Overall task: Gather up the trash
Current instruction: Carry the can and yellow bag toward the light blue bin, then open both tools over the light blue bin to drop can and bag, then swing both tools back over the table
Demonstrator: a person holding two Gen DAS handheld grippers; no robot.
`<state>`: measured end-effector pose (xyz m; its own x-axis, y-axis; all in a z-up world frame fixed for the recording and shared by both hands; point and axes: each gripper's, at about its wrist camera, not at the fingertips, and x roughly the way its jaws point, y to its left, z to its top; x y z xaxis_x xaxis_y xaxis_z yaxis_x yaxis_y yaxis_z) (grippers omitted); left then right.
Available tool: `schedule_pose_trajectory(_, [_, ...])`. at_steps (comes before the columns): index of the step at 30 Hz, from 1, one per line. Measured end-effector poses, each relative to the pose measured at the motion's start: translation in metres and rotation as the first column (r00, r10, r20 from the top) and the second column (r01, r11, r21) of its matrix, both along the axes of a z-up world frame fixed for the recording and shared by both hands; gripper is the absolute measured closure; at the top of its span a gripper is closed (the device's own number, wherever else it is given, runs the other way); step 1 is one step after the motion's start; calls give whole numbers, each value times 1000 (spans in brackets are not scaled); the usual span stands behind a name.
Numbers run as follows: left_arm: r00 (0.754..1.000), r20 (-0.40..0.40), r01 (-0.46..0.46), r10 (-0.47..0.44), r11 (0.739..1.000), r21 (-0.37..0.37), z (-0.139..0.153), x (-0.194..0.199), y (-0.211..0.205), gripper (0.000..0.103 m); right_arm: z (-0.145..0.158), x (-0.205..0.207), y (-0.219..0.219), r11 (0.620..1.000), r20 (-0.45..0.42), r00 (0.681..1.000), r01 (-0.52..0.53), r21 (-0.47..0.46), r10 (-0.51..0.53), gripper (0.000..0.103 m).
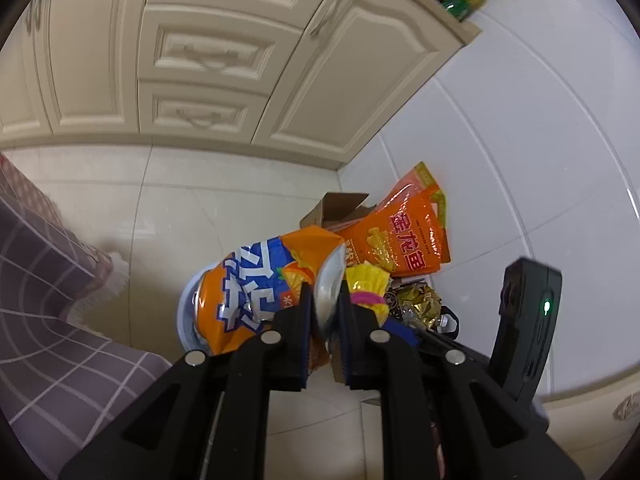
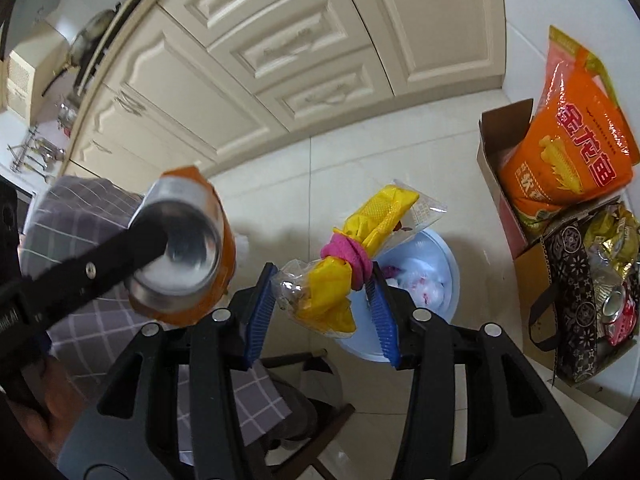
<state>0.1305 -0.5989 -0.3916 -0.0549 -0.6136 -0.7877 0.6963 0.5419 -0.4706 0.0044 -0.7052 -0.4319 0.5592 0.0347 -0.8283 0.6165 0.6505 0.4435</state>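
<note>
Clamped between the jaws of the left gripper (image 1: 325,304) is a crushed orange soda can (image 1: 256,284), gripped at its silver base rim and hanging out to the left of the jaws. In the right wrist view the same can (image 2: 180,248) shows base-on at the far left, with one black finger across it.

Jaws of the right gripper (image 2: 320,280) stand apart. Between them sits a yellow wrapper bundle (image 2: 360,240), bound at its middle by a pink band (image 2: 352,258). The band touches the right-hand blue pad (image 2: 382,312); the left pad is close to the clear plastic end, and contact there cannot be confirmed.

Beyond and below these jaws is a light blue bin (image 2: 444,268) holding white waste. To the right of the jaws, a cardboard box (image 2: 490,148) carries an orange snack bag (image 2: 572,152), with a second box of foil wrappers (image 2: 612,240) nearer. Cream cabinets (image 2: 280,52) stand ahead.
</note>
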Motion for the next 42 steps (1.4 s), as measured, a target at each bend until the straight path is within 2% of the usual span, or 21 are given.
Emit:
schedule_pose_trajectory(1, [1000,-19,-1,1,1000,10,-7,3,-4,92,-3,-1,-1,1000,-5,1000,8,-2,-8,27])
schedule_pose_trajectory(2, [1000,-29,2,-2,1000,18,-12,5,-8,91,-6,-4,-3,1000,-5,1000,19,-2,-19,25])
schedule_pose_trajectory(4, [999,-42,10,-8,999,32,-19,6,-11,84,-11,-8,-6,999,-3,999,41,9,-41,18])
schedule_pose_trajectory(6, [1000,-27,-6,7,999,53,-23,8,-12,41,-15,-12,-8,999,-8,999,50,9,-49,14])
schedule_pose_trajectory(8, [999,15,-34,33,997,68,-21,8,-8,26,-17,-15,-10,998,-14,998,63,7,-63,12])
schedule_pose_trajectory(12, [996,81,-53,44,993,110,-13,6,-2,16,-14,-20,-11,995,-10,995,96,0,-96,6])
schedule_pose_trajectory(18, [983,176,-80,58,989,122,9,-1,12,12,3,-24,-7,992,2,992,126,-9,-126,6])
schedule_pose_trajectory(25, [961,262,-106,82,991,79,51,-12,37,11,39,-22,5,989,52,989,143,-41,-141,6])
schedule_pose_trajectory(31, [928,359,-111,103,994,4,108,-25,69,11,88,-16,20,983,123,982,154,-98,-142,6])
schedule_pose_trajectory(42, [864,463,-157,199,979,-128,192,-33,145,10,190,9,81,970,273,961,100,-222,-36,6])
